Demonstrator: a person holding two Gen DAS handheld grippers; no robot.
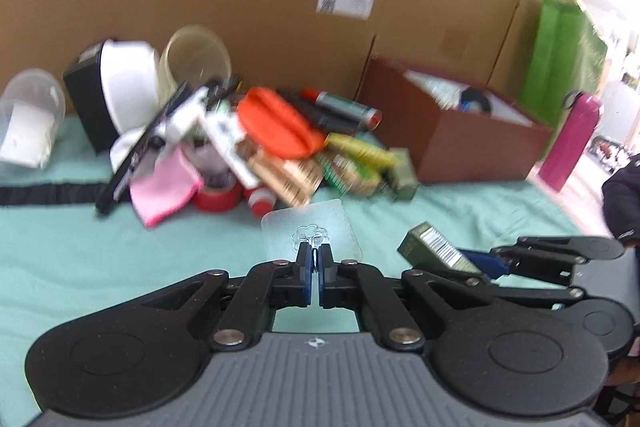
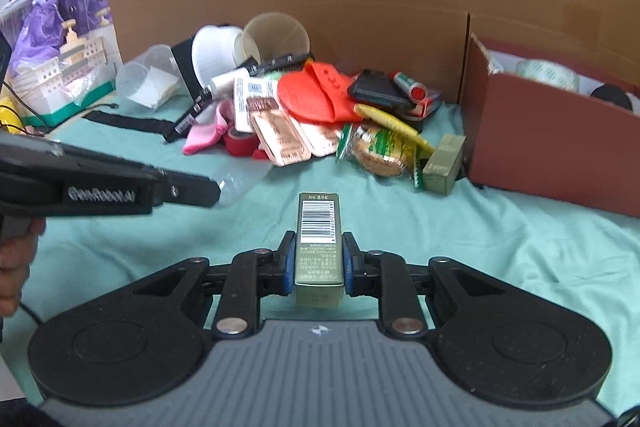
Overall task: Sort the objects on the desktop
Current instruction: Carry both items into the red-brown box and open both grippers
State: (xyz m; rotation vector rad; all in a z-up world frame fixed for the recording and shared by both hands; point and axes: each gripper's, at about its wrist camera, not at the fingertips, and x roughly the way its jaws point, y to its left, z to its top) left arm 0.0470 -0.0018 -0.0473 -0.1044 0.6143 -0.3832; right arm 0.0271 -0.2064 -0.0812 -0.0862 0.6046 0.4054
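Olive-green carton (image 2: 319, 251) being carried above desk (image 2: 520, 259), clamped between right gripper (image 2: 319, 259) pads, barcode face up. Likely heading for brown box (image 2: 560, 155) at far right: keeping carton level, clearing near wall before letting go. Left gripper (image 1: 316, 263) pinching clear adhesive hook (image 1: 310, 233), hovering left of right gripper, both aiming toward far clutter pile (image 2: 320, 111).

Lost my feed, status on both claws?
Left claw shut on clear adhesive hook. Right claw shut on green carton. Brown box ahead-right, path open.
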